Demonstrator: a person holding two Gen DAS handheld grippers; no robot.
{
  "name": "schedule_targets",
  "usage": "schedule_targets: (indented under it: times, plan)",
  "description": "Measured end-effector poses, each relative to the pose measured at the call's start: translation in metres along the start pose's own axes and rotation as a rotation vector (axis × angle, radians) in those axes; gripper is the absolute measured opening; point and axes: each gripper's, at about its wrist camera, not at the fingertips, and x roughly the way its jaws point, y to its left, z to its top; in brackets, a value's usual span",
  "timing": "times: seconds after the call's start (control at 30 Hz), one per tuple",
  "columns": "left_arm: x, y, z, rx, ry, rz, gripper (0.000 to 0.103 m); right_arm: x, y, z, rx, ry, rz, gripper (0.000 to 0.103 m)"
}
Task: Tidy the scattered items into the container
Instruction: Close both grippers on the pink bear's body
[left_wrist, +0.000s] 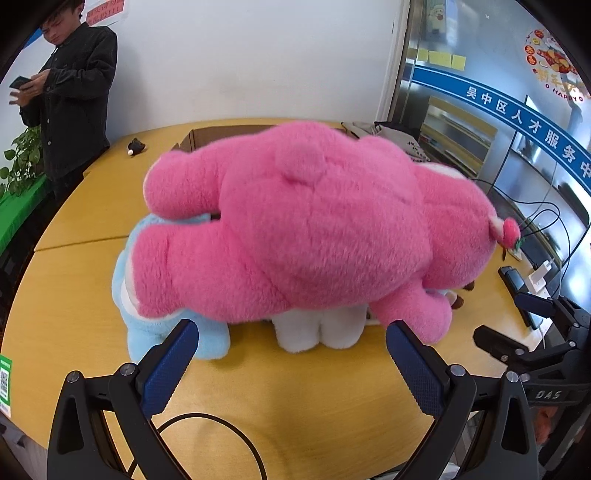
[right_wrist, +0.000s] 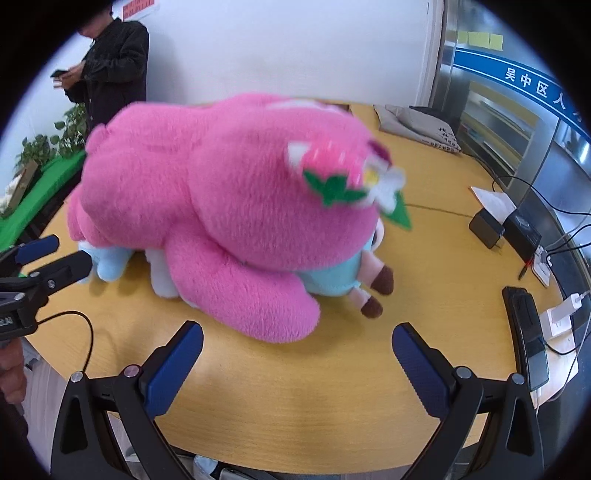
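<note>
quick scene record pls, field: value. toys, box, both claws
pink plush: lying face down on top of the other toys, on the table
blue plush: under the pink one, partly hidden
white plush: under the pink one, only its lower part shows
small doll: brown feet sticking out beneath the pink plush
cardboard box: open, behind the pile, mostly hidden
left claw: open, empty, near the pile
right claw: open, empty, near the pile
toys seen in box: none
</note>
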Motion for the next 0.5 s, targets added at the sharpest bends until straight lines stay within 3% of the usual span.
schedule_targets:
  times: [0.17,0.33,0.4,0.43,0.47,0.5]
  plan:
    - [0.012,0.011,0.039,-0.013,0.019,-0.026,0.103,-0.008,-0.026,0.040,0.015,-0.039,0.025,0.103]
    - [0.045,0.024,0.068,-0.018,0.088,-0.076,0.103,0.052,-0.052,0.078,0.059,0.094,0.138,0.103]
    - [0.059,0.028,0.076,-0.014,0.117,-0.100,0.101,0.075,-0.055,0.089,0.076,0.134,0.226,0.102]
    - [0.062,0.030,0.080,-0.009,0.123,-0.114,0.098,0.082,-0.053,0.093,0.064,0.139,0.253,0.102]
    - [0.065,0.032,0.083,-0.008,0.138,-0.141,0.085,0.086,-0.050,0.095,0.055,0.140,0.277,0.101]
    - [0.067,0.034,0.084,-0.007,0.156,-0.158,0.078,0.090,-0.046,0.097,0.047,0.141,0.301,0.093]
